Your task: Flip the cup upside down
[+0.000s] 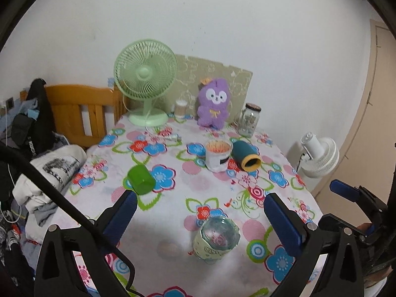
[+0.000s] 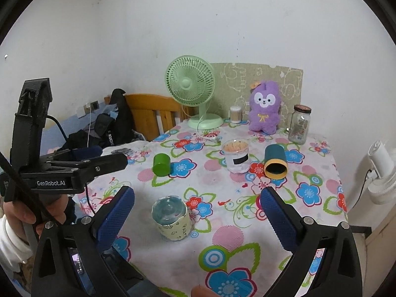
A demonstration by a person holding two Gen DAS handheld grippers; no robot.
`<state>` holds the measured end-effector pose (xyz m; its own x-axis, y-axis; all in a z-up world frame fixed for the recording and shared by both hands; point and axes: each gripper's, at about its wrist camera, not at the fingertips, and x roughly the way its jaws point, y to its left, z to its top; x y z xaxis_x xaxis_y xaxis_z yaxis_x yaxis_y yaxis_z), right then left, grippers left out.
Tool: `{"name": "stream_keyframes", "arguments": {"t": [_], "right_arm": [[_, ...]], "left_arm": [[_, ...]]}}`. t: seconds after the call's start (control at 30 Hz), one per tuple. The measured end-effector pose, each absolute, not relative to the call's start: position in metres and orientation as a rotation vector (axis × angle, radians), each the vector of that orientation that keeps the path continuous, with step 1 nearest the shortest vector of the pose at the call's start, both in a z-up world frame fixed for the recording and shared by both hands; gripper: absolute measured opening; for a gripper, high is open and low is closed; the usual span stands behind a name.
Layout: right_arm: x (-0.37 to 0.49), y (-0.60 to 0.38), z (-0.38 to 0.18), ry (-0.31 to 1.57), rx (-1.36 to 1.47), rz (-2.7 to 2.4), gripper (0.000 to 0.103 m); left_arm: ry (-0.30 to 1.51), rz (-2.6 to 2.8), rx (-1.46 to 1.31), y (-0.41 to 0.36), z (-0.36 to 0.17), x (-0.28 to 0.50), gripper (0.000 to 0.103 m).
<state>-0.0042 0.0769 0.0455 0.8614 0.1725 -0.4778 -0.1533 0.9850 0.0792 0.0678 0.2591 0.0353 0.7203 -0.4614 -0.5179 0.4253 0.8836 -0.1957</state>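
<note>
On the black body of the left gripper, seen from the right wrist camera, we read the white writing "GenRobot.AI". On a dark bag lying on the bed behind the bench we read only the letters "KUCH"; the remaining letters are hidden. The clear cup wears a pale yellow-green paper band with small drawings and some letters, but we cannot read them.

We take this clear cup as our landmark. It stands on the flowered cloth of the bench with its flat glass base upward, so it looks upside down. In the right wrist view it is between the two blue pads of the right gripper, closer to the left pad and not touching either of them. The jaws of this gripper are wide and hold nothing. In the left wrist view the clear cup is between the pads of the left gripper too, without contact, and those jaws are also wide and empty.

Behind the clear cup, to the left, a green cup lies on its side. Behind it to the right stands a tub of cotton swabs, and beside the tub a teal cup lies on its side with its open mouth toward us.
</note>
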Motion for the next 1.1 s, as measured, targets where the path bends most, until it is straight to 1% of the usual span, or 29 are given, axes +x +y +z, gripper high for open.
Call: {"name": "stream_keyframes", "arguments": {"t": [0.43, 1.1], "right_arm": [[-0.009, 0.081, 0.047, 0.485, 0.028, 0.159, 0.102], [-0.007, 0.080, 0.049, 0.478, 0.047, 0.138, 0.102]], "left_arm": [[0.507, -0.462, -0.047, 0.260, 0.041, 0.053, 0.103], [0.481, -0.437, -0.028, 0.258, 0.042, 0.051, 0.103]]}}
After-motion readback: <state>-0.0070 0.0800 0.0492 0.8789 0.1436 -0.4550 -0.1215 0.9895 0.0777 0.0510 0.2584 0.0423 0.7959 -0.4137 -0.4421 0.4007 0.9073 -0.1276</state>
